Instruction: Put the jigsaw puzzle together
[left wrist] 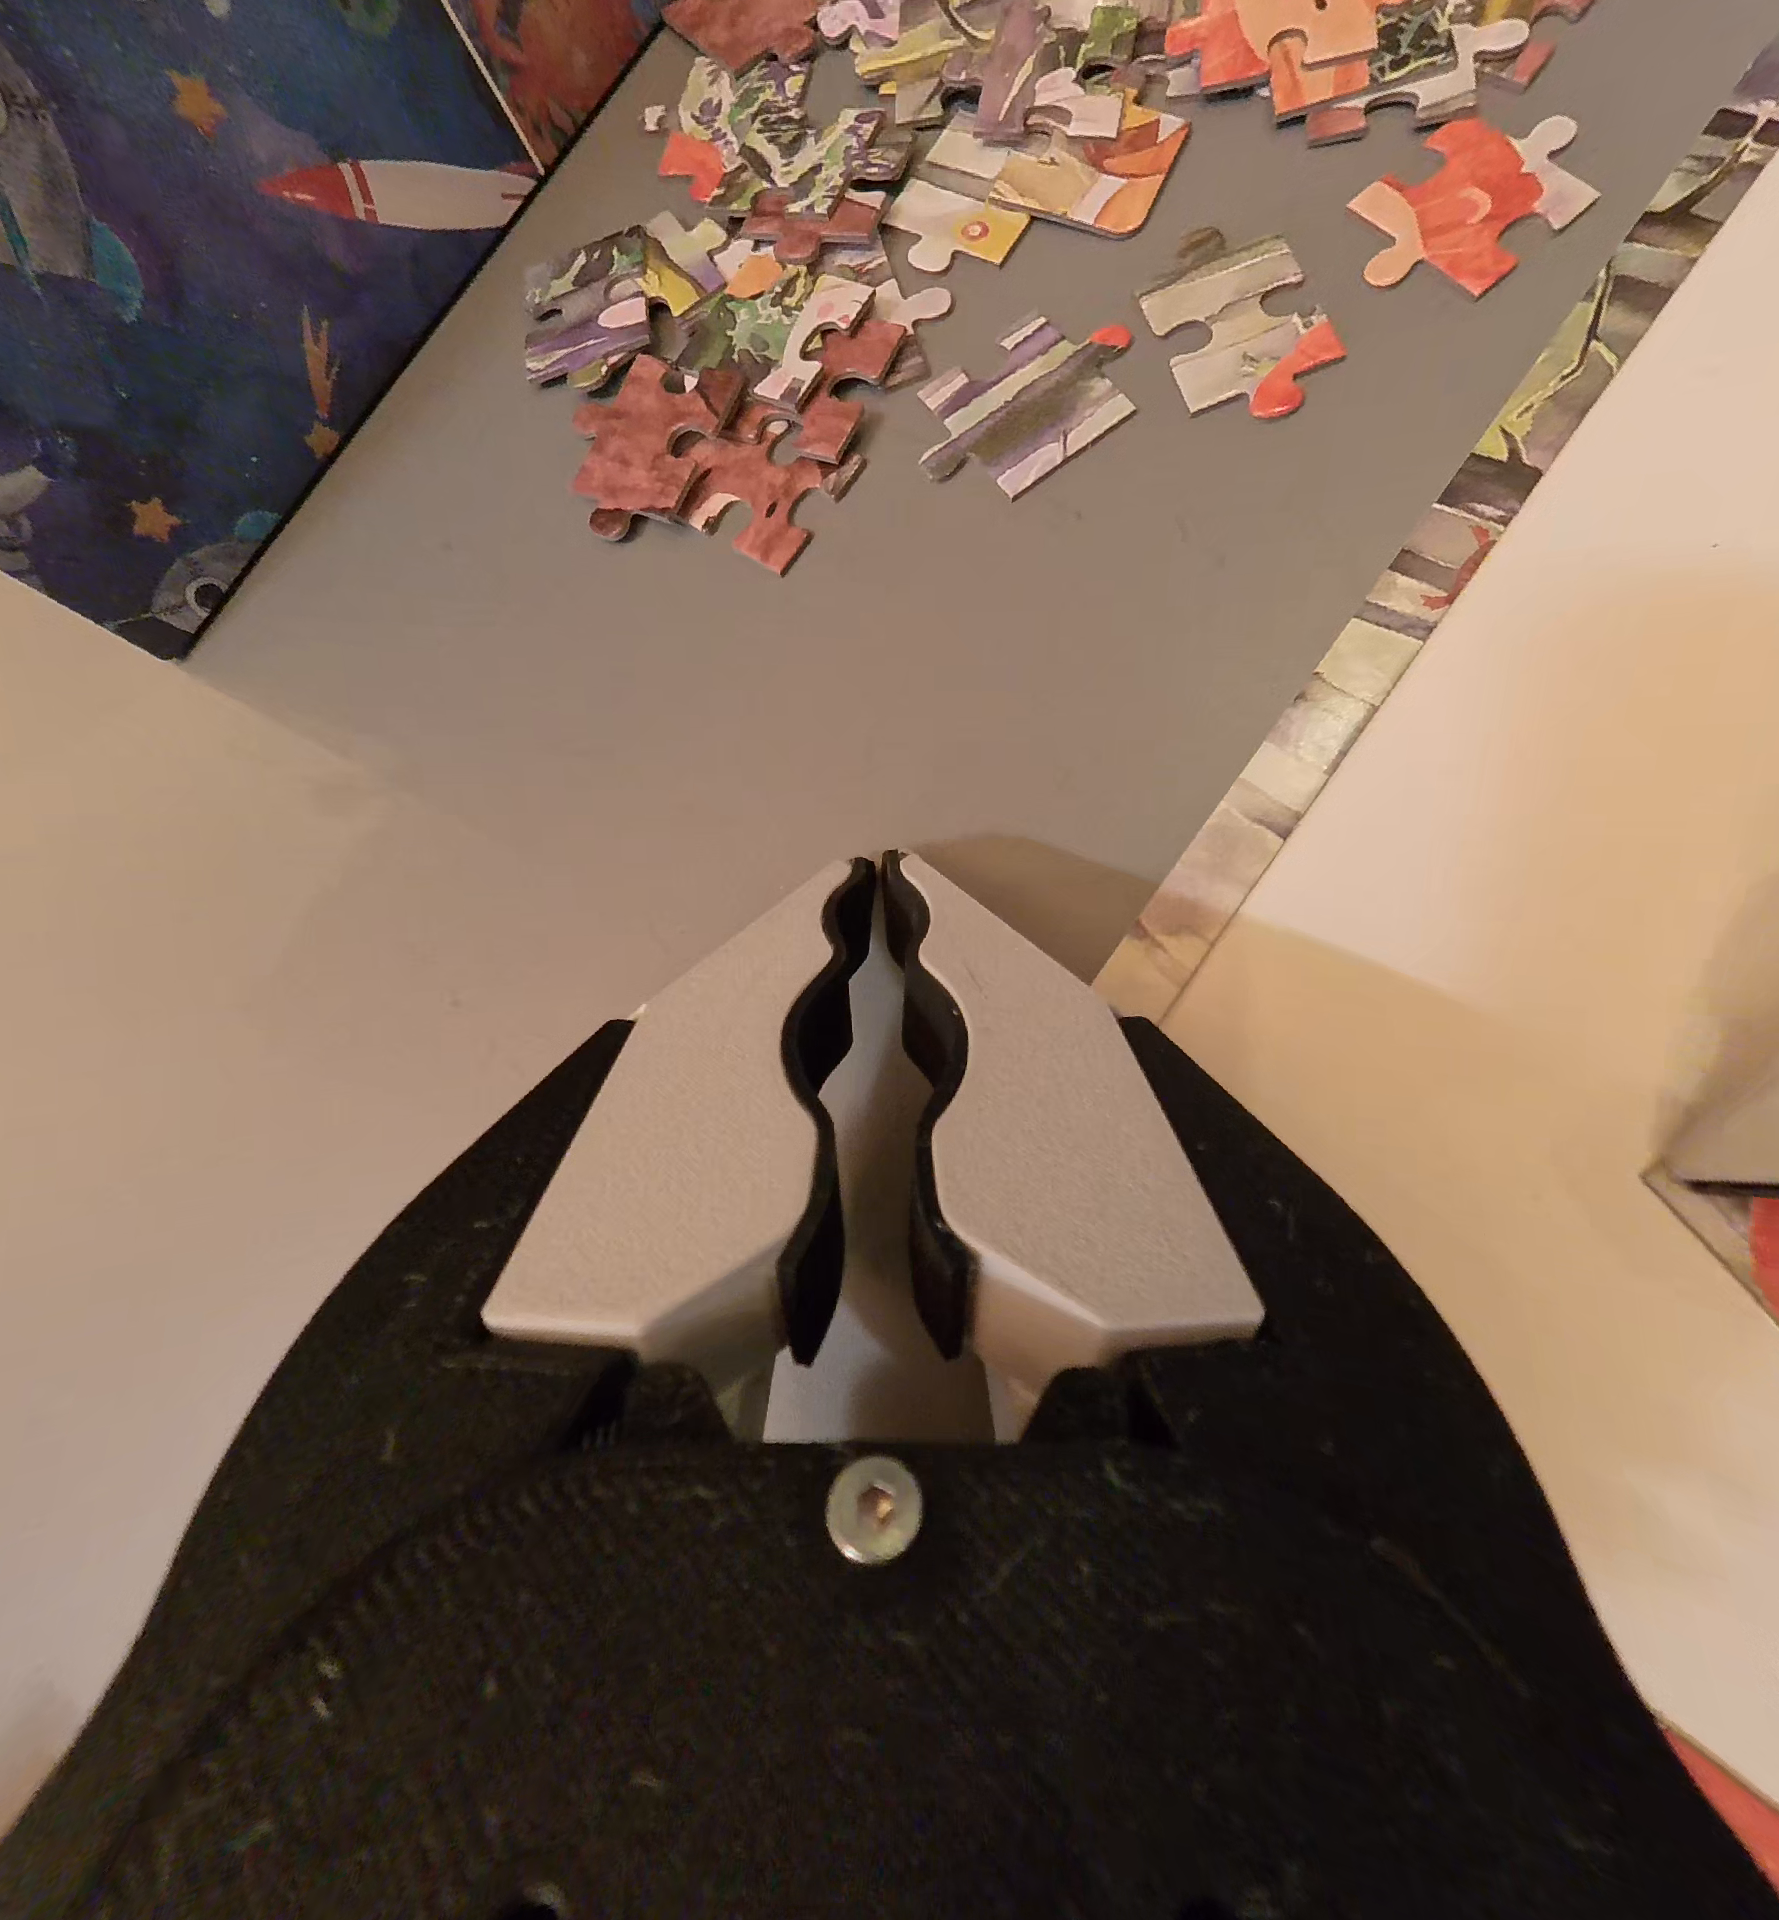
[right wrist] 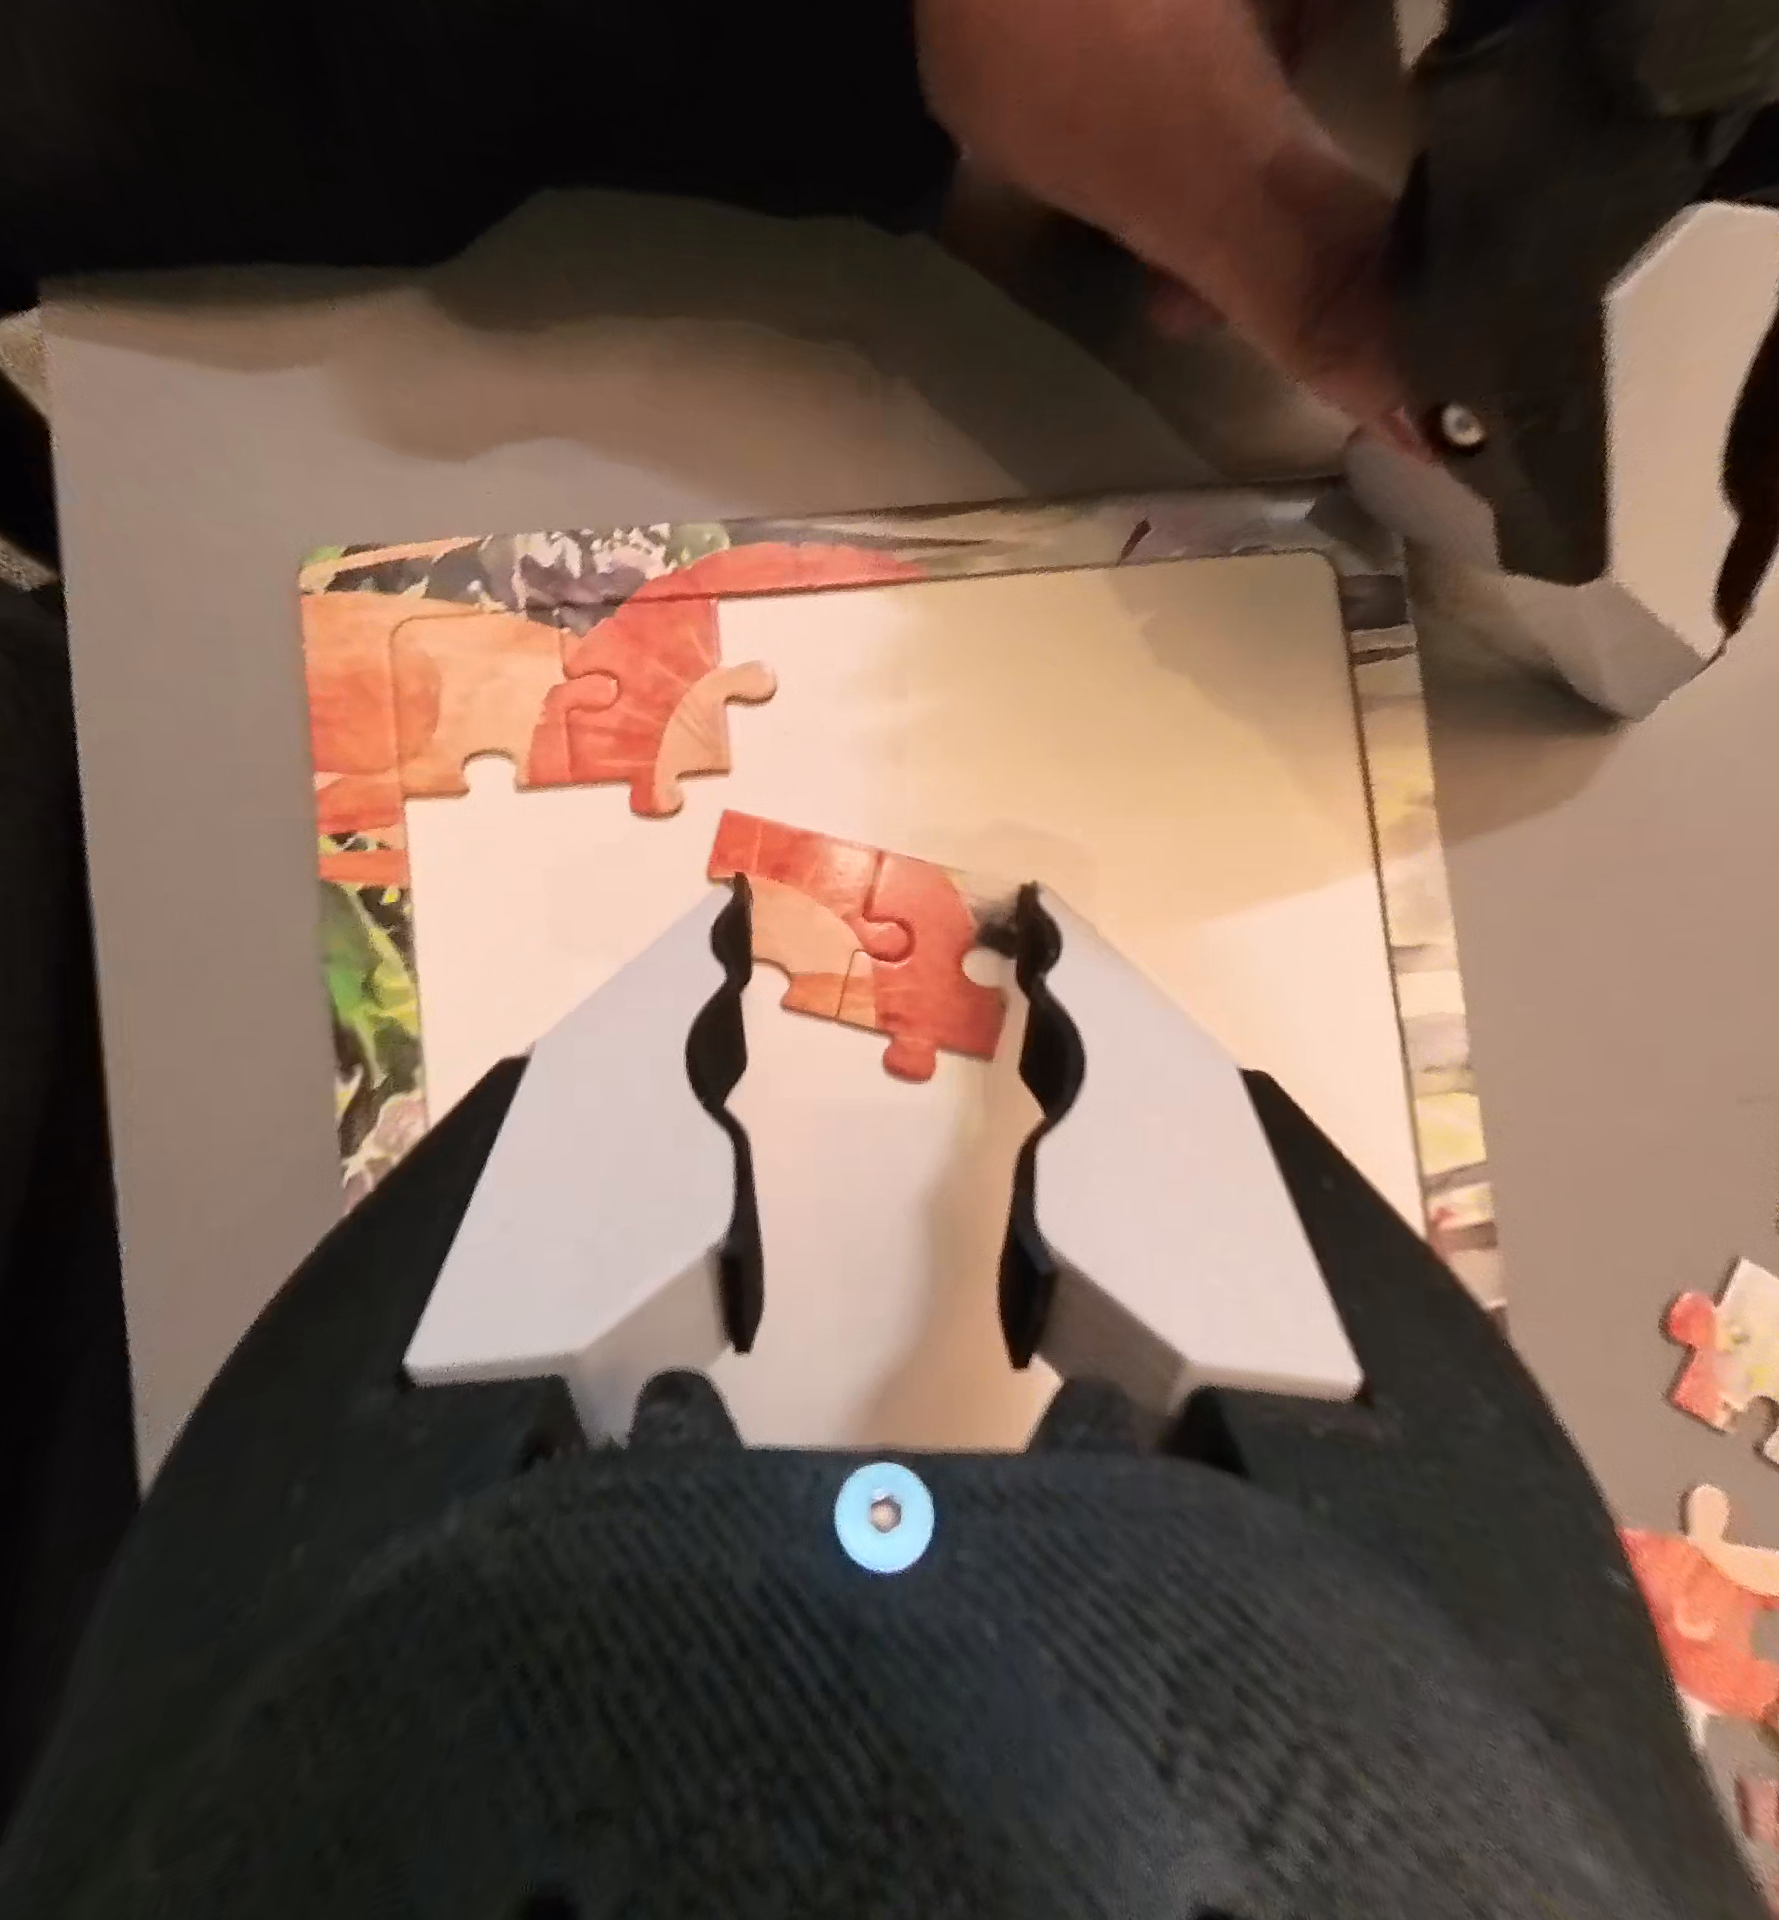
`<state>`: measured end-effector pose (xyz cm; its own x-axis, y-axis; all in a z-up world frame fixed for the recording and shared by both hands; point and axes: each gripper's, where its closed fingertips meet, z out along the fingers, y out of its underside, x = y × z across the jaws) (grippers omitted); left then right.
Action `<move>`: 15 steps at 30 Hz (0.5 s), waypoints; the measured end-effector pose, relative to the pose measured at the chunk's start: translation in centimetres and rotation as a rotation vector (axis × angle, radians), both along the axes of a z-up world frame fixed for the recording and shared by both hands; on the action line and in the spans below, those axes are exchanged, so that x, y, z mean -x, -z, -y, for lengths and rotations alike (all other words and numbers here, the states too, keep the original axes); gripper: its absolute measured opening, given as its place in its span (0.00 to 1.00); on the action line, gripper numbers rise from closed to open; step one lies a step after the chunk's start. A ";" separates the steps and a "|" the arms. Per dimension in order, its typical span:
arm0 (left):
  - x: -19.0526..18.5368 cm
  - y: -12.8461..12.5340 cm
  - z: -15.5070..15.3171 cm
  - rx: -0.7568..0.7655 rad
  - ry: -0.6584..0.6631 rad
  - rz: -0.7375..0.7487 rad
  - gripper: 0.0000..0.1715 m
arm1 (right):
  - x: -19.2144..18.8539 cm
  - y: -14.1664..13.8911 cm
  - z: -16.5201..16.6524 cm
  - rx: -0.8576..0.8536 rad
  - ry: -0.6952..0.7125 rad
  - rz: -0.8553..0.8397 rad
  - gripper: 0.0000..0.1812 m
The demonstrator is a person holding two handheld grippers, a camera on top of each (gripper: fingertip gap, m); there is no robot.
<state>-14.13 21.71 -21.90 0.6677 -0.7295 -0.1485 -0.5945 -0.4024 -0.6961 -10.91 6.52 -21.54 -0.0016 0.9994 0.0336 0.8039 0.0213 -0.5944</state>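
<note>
In the right wrist view, a puzzle tray [right wrist: 1384,831] with a printed border and a white floor lies on the table. Two orange pieces [right wrist: 573,717] sit joined in its far left corner. My right gripper [right wrist: 883,899] is open, its tips straddling a joined pair of orange pieces [right wrist: 895,956] lying flat on the tray floor. My left gripper [left wrist: 880,862] is shut and empty, just off the tray's corner [left wrist: 1384,675]. It also shows in the right wrist view [right wrist: 1487,582], held by a hand. Loose pieces [left wrist: 812,260] lie heaped on the grey table beyond it.
A blue box with a space picture [left wrist: 137,260] stands at the left of the heap. Single pieces [left wrist: 1467,208] lie apart near the tray. More loose pieces [right wrist: 1758,1382] lie right of the tray. A white sheet [left wrist: 137,935] lies under the left gripper.
</note>
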 end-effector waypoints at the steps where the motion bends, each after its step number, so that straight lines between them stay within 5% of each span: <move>1: 0.0 0.0 0.0 0.000 0.000 0.000 0.02 | 0.3 0.0 -0.3 0.001 0.007 -0.004 0.28; 15: 0.0 0.0 0.0 0.004 0.001 0.003 0.02 | 1.5 -0.9 -1.5 0.018 0.050 -0.009 0.26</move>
